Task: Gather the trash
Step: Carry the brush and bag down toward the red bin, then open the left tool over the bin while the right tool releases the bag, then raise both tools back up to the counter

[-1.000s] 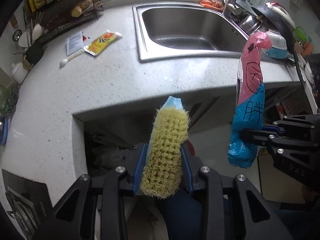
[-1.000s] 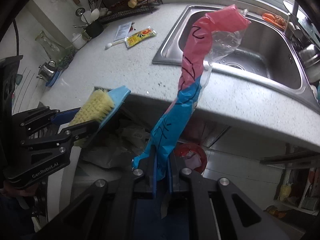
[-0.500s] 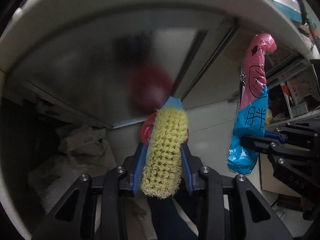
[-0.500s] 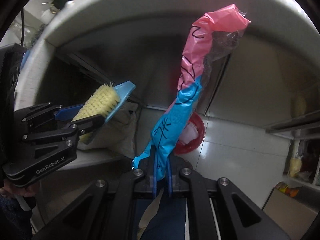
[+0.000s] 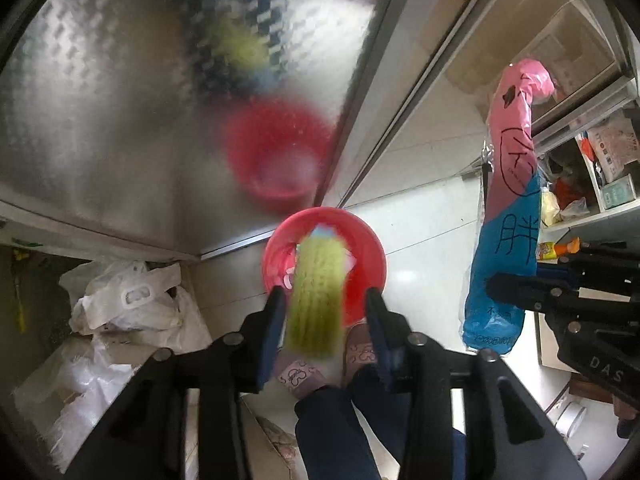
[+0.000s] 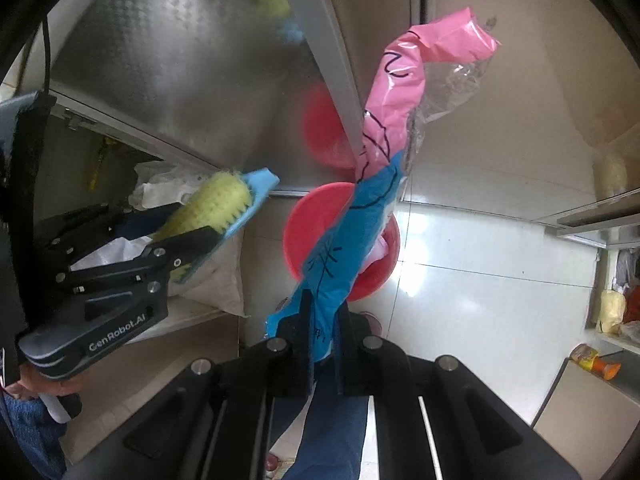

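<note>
A: Item one, left gripper (image 5: 322,322)?
B: Fingers spread wider than the scrub brush (image 5: 318,292) between them; gaps visible on both sides, brush blurred. Released, by the look of it, bristles toward the camera, blue tip pointing forward. Directly ahead and below: red bin (image 5: 362,240), some wrappers inside. Brush probably let go there to drop in.

A: Item two, right gripper (image 6: 322,316)?
B: Clenched on the lower blue end of a pink-and-blue wrapper (image 6: 360,216), standing up and forward from the fingers, clear film at the top. Held low, likely so the long end leads into the bin. Same red bin just ahead, behind the wrapper.

A: Surface and room?
B: Glossy white floor tiles (image 6: 480,272) under the bin. Patterned metal cabinet door (image 5: 100,120) ahead-left of the left gripper, mirroring bin and brush. White plastic bags (image 5: 132,304) left of it. Shelves with packets (image 5: 608,168) far right.
</note>
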Tool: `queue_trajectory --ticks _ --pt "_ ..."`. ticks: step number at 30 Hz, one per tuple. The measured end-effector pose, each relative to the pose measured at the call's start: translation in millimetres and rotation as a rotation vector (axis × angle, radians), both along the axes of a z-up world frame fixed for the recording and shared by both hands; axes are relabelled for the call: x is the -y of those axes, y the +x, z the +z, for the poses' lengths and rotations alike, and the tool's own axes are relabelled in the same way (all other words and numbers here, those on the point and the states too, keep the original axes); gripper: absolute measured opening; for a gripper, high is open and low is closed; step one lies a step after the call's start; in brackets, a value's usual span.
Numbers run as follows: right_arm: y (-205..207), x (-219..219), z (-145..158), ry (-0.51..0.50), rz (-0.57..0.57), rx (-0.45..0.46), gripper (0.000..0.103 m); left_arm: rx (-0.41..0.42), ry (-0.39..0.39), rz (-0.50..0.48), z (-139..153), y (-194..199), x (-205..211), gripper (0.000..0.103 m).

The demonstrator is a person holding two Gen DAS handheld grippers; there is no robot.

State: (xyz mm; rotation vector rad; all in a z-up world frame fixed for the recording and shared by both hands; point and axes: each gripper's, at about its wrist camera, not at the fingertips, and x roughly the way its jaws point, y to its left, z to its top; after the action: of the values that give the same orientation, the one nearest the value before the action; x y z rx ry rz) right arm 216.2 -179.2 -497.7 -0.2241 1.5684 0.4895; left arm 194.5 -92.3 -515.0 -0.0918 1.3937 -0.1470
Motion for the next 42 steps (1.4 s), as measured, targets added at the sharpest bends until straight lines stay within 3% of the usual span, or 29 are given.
queue_trajectory --ticks 1,3,7,11,17,26,28,30,33,35,42 --pt "1 0 -2 0.0 0.0 0.001 0.007 0.0 -0.007 -0.005 0 -1 -1 0.055" --pt "0 2 -4 -0.002 -0.004 -0.002 0.007 0.006 -0.024 -0.016 3 0 -1 0.077" --pt "-7 -3 2 0.004 -0.013 -0.005 0.007 0.022 -0.039 -0.012 11 1 -3 0.085" --pt "-14 5 8 0.011 -0.013 -0.005 0.007 0.034 -0.009 -0.021 25 -1 -5 0.103" --pt "-11 5 8 0.015 0.015 0.002 0.007 0.059 -0.01 0.034 41 -6 -20 0.103" --pt "-10 -13 -10 0.001 0.099 0.002 0.008 0.039 0.04 0.094 28 -12 -47 0.103" --pt "-10 -16 -14 -0.013 0.12 0.016 0.02 0.032 0.053 0.111 24 -15 -53 0.103" --pt "-10 -19 -21 -0.019 0.128 0.007 0.051 0.028 0.061 0.133 21 -18 -60 0.103" --pt "-12 -20 -25 0.014 0.147 -0.026 0.056 0.025 0.064 0.156 21 -24 -66 0.103" --pt "-16 -21 -22 -0.002 0.159 -0.008 0.066 0.024 0.066 0.16 24 -27 -66 0.103" --pt "-23 -18 22 0.027 0.157 -0.006 0.075 0.052 0.066 0.149 67 -38 -60 0.103"
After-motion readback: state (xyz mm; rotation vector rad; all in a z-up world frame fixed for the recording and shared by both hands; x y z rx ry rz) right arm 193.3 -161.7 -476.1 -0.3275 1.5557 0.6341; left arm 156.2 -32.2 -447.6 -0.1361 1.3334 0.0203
